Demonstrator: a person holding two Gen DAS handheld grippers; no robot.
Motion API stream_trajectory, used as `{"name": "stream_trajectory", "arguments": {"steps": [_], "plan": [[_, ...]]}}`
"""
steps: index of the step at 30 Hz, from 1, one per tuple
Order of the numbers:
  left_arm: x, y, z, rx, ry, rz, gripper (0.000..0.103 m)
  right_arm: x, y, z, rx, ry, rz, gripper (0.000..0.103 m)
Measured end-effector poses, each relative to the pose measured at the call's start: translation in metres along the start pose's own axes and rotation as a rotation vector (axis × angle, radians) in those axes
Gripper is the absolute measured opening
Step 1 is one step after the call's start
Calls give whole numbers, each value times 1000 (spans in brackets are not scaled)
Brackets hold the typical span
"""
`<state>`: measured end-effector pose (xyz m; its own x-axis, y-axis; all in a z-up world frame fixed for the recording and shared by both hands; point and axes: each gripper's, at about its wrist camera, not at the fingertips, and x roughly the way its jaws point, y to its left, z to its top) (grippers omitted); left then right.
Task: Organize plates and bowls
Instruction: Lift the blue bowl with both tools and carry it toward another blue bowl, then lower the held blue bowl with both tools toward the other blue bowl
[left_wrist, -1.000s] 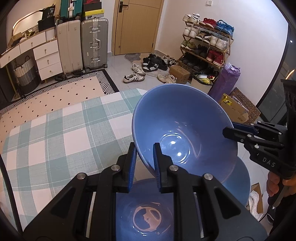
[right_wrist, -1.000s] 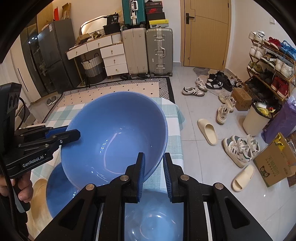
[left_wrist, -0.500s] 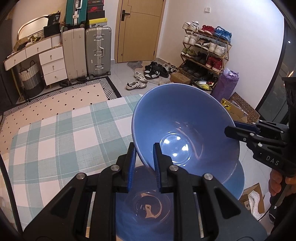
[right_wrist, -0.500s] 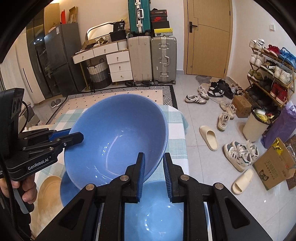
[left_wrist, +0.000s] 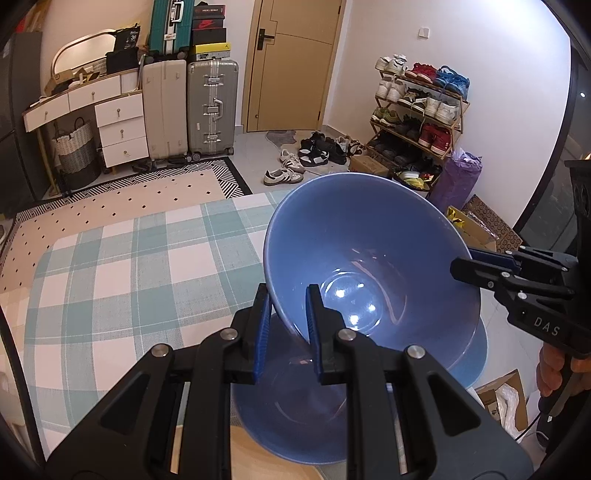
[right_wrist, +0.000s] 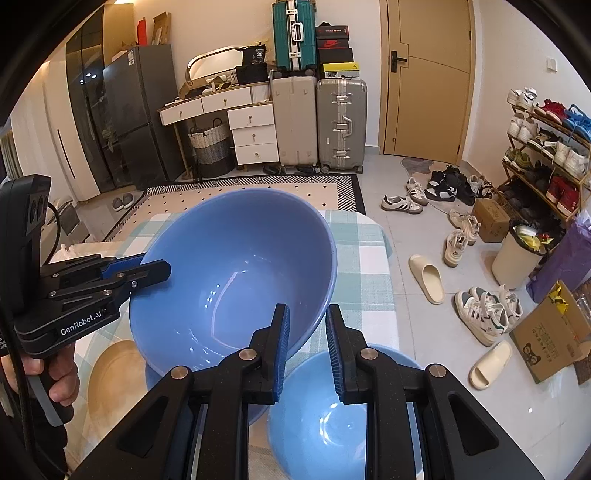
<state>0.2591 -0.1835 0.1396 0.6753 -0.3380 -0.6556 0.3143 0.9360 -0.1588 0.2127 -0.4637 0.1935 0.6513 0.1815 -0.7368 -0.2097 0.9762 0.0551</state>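
Observation:
A large blue bowl (left_wrist: 369, 251) hangs tilted above the table, held at two opposite sides of its rim. My left gripper (left_wrist: 286, 306) is shut on the near rim in the left wrist view; the right gripper (left_wrist: 461, 264) pinches the far right rim there. In the right wrist view my right gripper (right_wrist: 306, 321) is shut on the bowl (right_wrist: 236, 273), with the left gripper (right_wrist: 157, 267) clamped at its left edge. Beneath it lie a second blue bowl (right_wrist: 325, 417), more blue dishware (left_wrist: 295, 417) and a tan plate (right_wrist: 114, 373).
The table wears a green-and-white checked cloth (left_wrist: 110, 266), its right edge (right_wrist: 384, 258) dropping to a tiled floor strewn with shoes (right_wrist: 428, 277). Suitcases (right_wrist: 321, 122), a drawer unit (right_wrist: 255, 133) and a shoe rack (left_wrist: 417, 110) stand against the walls. A hand (right_wrist: 59, 376) grips the left tool.
Both grippers have lifted the blue bowl higher and drawn it back over the table. More of the dishware under it shows, and the room beyond has come further into view.

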Motion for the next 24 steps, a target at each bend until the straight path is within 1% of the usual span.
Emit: {"name": "stream_trajectory", "arguments": {"steps": [11,16,24], "plan": [[-12,9,-28,-22,10,29,15,-4,21,-13,-20,16,27,21],[-15,14,-41,-32,15,49,15,1,30,-20,-28,35,36,21],[-12,23,-55,-54,32,55,15,10,39,-31,-36,58,55,21]]}}
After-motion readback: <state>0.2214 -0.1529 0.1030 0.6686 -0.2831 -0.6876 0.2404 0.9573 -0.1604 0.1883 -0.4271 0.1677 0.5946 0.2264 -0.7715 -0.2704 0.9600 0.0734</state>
